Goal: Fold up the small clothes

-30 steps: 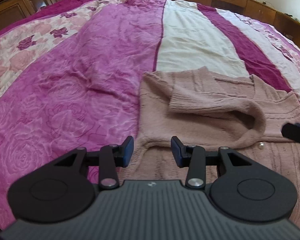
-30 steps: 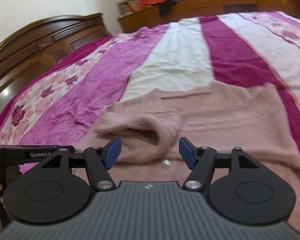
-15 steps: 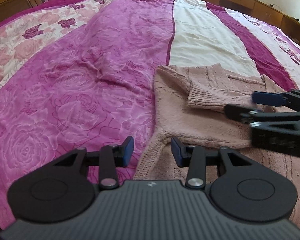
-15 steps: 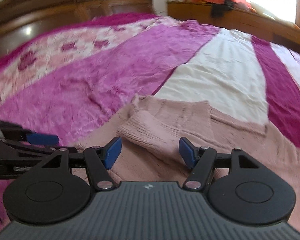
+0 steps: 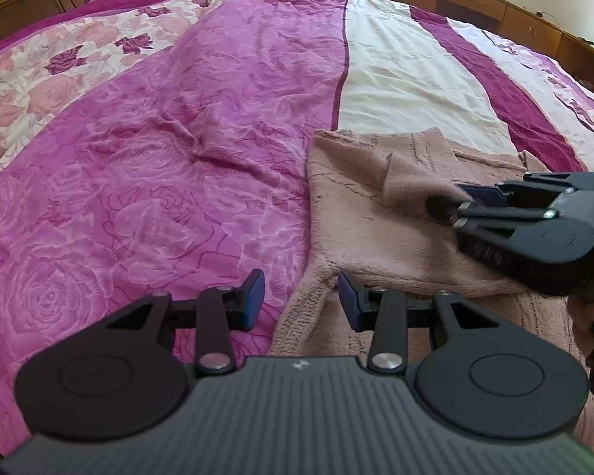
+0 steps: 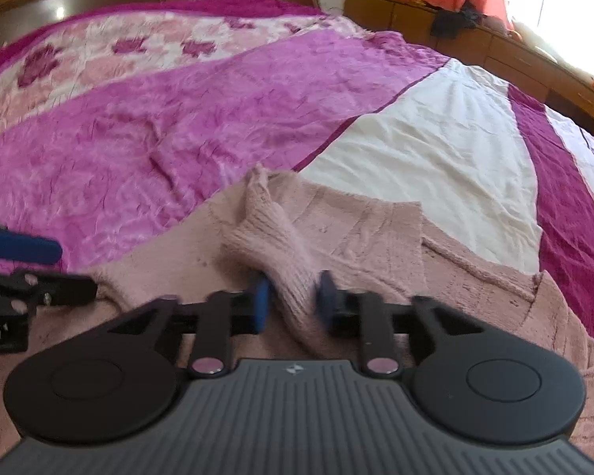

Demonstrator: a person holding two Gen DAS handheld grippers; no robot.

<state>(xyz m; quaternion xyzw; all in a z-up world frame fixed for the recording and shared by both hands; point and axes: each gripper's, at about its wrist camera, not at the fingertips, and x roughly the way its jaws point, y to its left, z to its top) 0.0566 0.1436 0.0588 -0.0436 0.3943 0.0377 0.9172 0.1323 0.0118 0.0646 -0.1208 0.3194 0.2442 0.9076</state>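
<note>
Right tool point(image 6: 291, 301) pinched on the ribbed sleeve point(image 6: 273, 245) of the pink knit sweater point(image 5: 360, 217), left tool point(image 5: 301, 297) wide open and empty over the sweater's near-left edge, sweater lying flat on the magenta-striped bed point(image 5: 178, 138).

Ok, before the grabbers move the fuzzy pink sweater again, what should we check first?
1. Right gripper has the sleeve between its blue pads: ok, the cuff end is pinched.
2. Left gripper free to help: ok, jaws open, nothing in them.
3. Left gripper lined up on the sweater: ok, it is over the sweater's near left edge.
4. Room on the bedspread beside the sweater: ok, bare.
5. Sweater body lying flat: cannot tell, its right side is out of view.
6. Grip firm enough to lift: cannot tell, the picture is blurred there.
</note>
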